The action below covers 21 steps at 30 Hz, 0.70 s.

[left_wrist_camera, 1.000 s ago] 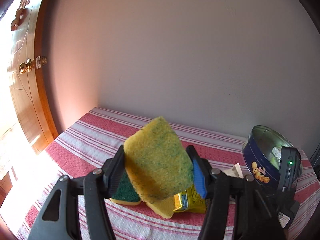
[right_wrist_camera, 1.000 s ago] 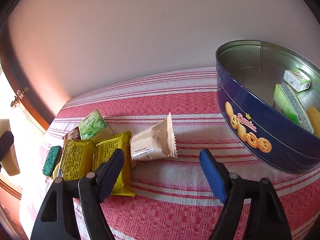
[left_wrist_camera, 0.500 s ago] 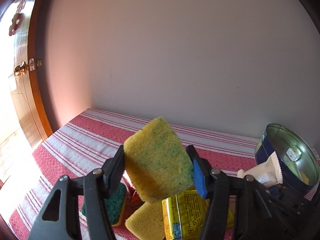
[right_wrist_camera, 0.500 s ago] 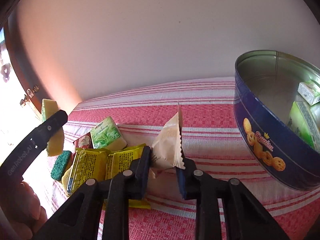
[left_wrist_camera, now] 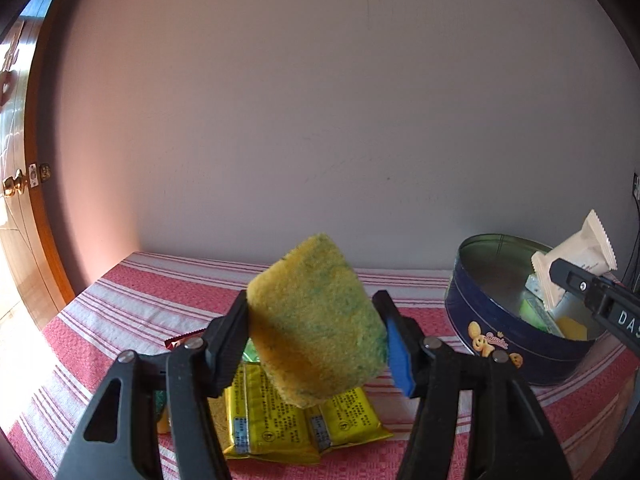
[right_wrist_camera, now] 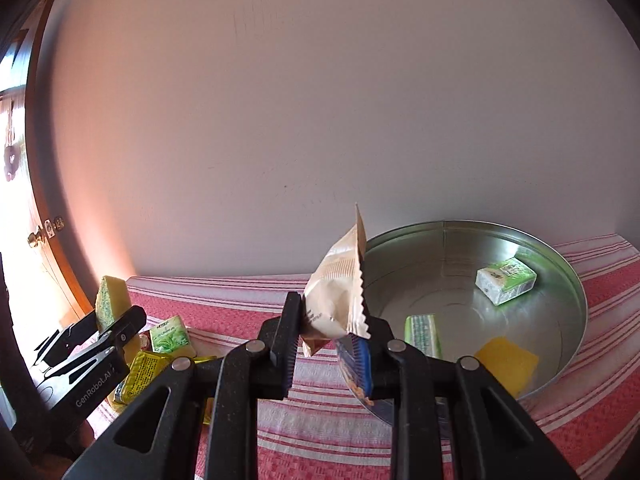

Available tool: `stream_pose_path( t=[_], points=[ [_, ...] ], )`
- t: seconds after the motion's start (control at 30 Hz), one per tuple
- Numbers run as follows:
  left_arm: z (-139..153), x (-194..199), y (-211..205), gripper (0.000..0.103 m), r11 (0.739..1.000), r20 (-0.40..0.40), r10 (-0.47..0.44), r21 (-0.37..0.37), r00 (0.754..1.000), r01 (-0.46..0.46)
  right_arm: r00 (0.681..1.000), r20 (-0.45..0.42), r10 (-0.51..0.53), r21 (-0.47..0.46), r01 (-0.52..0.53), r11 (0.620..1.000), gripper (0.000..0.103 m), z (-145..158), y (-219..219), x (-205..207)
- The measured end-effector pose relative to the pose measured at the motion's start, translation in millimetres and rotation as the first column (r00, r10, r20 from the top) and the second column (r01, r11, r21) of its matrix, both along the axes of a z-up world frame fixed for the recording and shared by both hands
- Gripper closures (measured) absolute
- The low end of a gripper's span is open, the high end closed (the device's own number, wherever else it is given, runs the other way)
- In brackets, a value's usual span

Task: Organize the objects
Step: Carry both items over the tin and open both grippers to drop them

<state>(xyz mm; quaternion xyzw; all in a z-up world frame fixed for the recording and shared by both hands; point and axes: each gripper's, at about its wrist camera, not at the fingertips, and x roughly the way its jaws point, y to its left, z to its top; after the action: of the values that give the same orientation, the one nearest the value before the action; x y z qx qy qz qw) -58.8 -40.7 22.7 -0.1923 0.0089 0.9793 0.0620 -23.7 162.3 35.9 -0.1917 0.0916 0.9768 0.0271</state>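
Note:
My left gripper (left_wrist_camera: 316,330) is shut on a yellow-green scouring sponge (left_wrist_camera: 316,326), held up above the yellow packets (left_wrist_camera: 280,420) on the striped cloth. My right gripper (right_wrist_camera: 332,332) is shut on a beige snack packet (right_wrist_camera: 340,292), raised at the near rim of the round blue biscuit tin (right_wrist_camera: 568,280). In the left wrist view that packet (left_wrist_camera: 576,256) hangs over the tin (left_wrist_camera: 500,336). Inside the tin lie a white-green box (right_wrist_camera: 506,280), a green packet (right_wrist_camera: 422,334) and a yellow sponge (right_wrist_camera: 506,364).
A green tea packet (right_wrist_camera: 170,334), yellow packets (right_wrist_camera: 140,372) and a red wrapper (left_wrist_camera: 180,342) lie on the red-striped tablecloth (left_wrist_camera: 132,312) at the left. A plain wall stands close behind. A wooden door with a brass knob (left_wrist_camera: 14,186) is at the far left.
The right gripper closed on the beige packet, lifted it off the cloth and carried it right to the tin. The left gripper moved right with the sponge, toward the tin.

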Motion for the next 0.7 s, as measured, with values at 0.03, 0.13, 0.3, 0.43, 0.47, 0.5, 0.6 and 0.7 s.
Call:
stream_pose_path(
  t=[0.03,0.13,0.3,0.43,0.47,0.5,0.6,0.7],
  points=[
    [2.0,3.1,7.5,0.043,1.0,-0.006,-0.007,-0.012,1.0,0.007,1.0,0.001,-0.01,-0.003,0.01,1.0,0.076,0.7,8.2,1.4],
    [3.9,7.4,34.0,0.043,0.999,-0.009,-0.038,-0.026,0.999,0.038,0.999,0.002,-0.041,-0.019,0.041,0.999,0.076,4.1,36.3,8.0],
    [8.1,11.3,71.0,0.043,0.996,-0.01,-0.077,-0.035,0.997,0.076,0.997,-0.015,-0.074,0.017,0.075,0.997,0.076,7.1,58.5,16.8],
    [12.3,15.2,97.3,0.043,0.994,-0.014,-0.106,-0.029,0.994,0.105,0.994,-0.019,-0.104,0.02,0.104,0.994,0.076,8.4,79.6,21.5],
    [12.8,15.9,103.6,0.043,0.993,-0.016,-0.112,-0.03,0.994,0.112,0.993,-0.021,-0.113,0.024,0.113,0.993,0.076,8.9,84.4,22.1],
    [13.8,16.9,110.3,0.043,0.993,-0.015,-0.119,-0.028,0.993,0.118,0.992,-0.023,-0.123,0.033,0.124,0.992,0.076,8.9,89.8,22.4],
    [13.4,18.0,127.5,0.043,0.99,-0.011,-0.139,-0.023,0.99,0.138,0.989,-0.036,-0.144,0.054,0.146,0.988,0.076,11.4,100.8,25.1],
    [13.1,19.6,142.8,0.043,0.988,-0.005,-0.154,-0.014,0.988,0.154,0.987,-0.047,-0.156,0.077,0.159,0.984,0.076,13.2,109.6,29.3]
  ],
)
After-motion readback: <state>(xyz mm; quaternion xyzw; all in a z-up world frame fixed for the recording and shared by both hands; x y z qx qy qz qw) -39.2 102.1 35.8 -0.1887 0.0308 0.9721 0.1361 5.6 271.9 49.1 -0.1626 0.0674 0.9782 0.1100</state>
